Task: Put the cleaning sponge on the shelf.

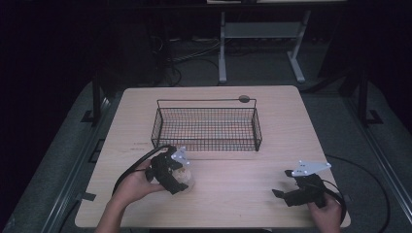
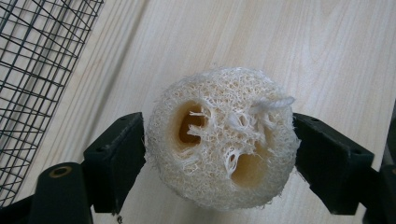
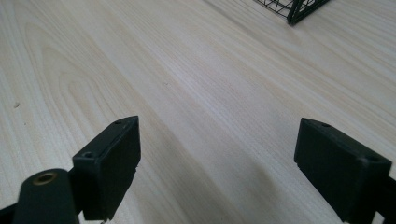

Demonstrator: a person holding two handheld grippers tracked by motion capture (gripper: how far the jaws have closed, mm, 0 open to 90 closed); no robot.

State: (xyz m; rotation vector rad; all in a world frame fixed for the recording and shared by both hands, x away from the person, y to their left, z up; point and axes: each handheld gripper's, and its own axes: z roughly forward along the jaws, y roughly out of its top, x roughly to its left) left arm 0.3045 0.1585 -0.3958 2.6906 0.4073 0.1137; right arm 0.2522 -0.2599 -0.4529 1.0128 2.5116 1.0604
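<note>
Seen in the left gripper view: a pale loofah sponge [image 2: 223, 137] at the centre of the frame, squeezed between the two black fingers [image 2: 116, 161] of the left gripper [image 2: 219, 163], one finger pressing on each side. Large holes in the sponge facing the camera. In the high view, left gripper [image 1: 180, 175] at lower left of the frame, low over the wooden bench [image 1: 233, 194], sponge [image 1: 183, 178] in its grip. Black wire basket [image 1: 206, 127] above it, near the middle of the frame. Right gripper [image 1: 281, 187] at lower right, held by a hand [image 1: 326, 213]. In the right gripper view, fingers [image 3: 109, 163] spread wide apart, holding nothing, bare bench [image 3: 187, 84] between them.
</note>
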